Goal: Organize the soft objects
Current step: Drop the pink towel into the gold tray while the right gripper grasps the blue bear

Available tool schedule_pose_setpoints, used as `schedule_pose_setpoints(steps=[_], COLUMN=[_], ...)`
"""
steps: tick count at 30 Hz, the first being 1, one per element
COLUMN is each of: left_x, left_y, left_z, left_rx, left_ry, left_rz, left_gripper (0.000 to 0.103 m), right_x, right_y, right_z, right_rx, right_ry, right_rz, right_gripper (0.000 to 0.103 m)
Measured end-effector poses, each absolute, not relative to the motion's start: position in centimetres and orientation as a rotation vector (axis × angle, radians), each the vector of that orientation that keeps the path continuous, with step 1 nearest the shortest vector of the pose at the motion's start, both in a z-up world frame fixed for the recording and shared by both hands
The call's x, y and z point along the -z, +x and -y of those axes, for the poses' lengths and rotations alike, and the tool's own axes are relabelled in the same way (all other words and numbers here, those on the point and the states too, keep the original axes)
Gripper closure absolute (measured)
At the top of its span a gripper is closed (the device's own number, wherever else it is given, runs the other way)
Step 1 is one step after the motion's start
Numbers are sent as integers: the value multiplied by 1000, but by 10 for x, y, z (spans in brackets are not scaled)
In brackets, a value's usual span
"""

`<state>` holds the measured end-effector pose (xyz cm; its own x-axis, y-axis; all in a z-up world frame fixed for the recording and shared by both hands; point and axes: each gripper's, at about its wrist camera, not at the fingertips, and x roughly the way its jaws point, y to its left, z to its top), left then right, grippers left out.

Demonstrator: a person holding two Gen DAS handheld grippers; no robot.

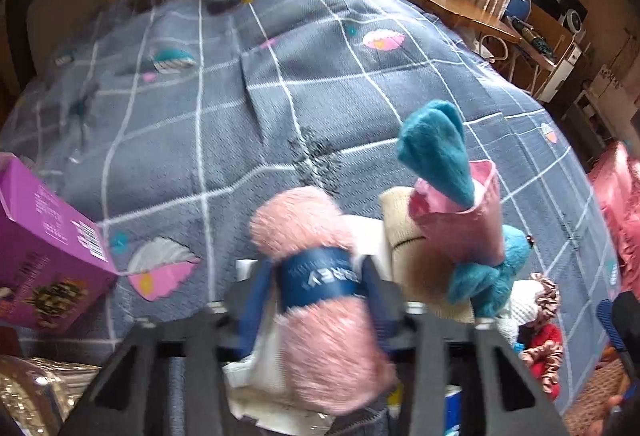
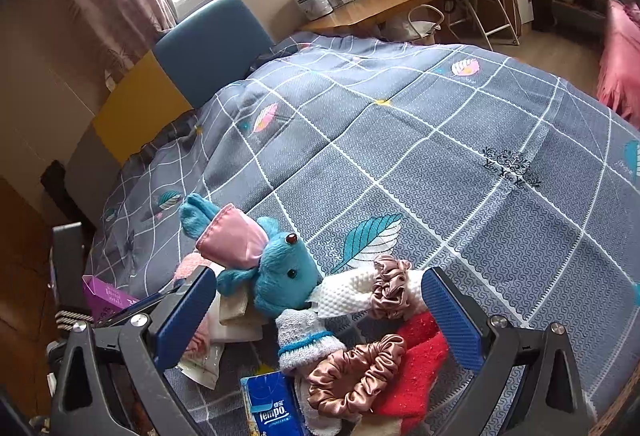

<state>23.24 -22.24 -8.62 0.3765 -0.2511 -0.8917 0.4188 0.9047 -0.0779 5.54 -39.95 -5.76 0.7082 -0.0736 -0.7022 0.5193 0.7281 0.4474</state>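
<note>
The left gripper [image 1: 316, 292] points steeply down and away from its camera, its two black arms reaching out from the bottom of the left wrist view. Its blue fingers [image 1: 254, 300] stand close together and press on both sides of a fluffy pink sock bundle [image 1: 320, 300], right at the dark blue paper band, so the bundle is pinched firmly between them.

The right gripper [image 2: 318, 320] tilts down at a gentler slant. Its jaws stand wide apart, with the ribbed blue pads [image 2: 450, 320] facing each other across a broad gap. Neither pad presses on anything, and the gripper holds nothing.
</note>
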Motion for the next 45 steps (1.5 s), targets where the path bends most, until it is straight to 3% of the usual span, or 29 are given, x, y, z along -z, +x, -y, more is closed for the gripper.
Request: schedule_pose_setpoints(steps=[10,18,26,29,33,39,45], left_x=[50,-15,-85,-79,-55,8,73], left_y=[223,247,290,290,261,190,141], left_z=[193,171,42,-33,-118,-195,-201], left_rx=[458,450,195,61,-83,-197,-191], left_ry=[117,68,-32,-101,-177,-272,-274], left_rz=[-1043,-951,-793,-793,-801,-861,-975], left_gripper=[67,67,67,68,68,67,66], right_x=[63,72,99,103,107,107,105], right_y=[73,130,163,166,170,168,165], right_z=[380,351,365,365,361,358,360], right_rx=[315,232,221,211,180,170,170], right_ry=[561,334,384,389,394,383,383], right_rz=[-801,-910,-975,-978,-992,-1006,-986], right_gripper=[11,12,12,13,38,43,49])
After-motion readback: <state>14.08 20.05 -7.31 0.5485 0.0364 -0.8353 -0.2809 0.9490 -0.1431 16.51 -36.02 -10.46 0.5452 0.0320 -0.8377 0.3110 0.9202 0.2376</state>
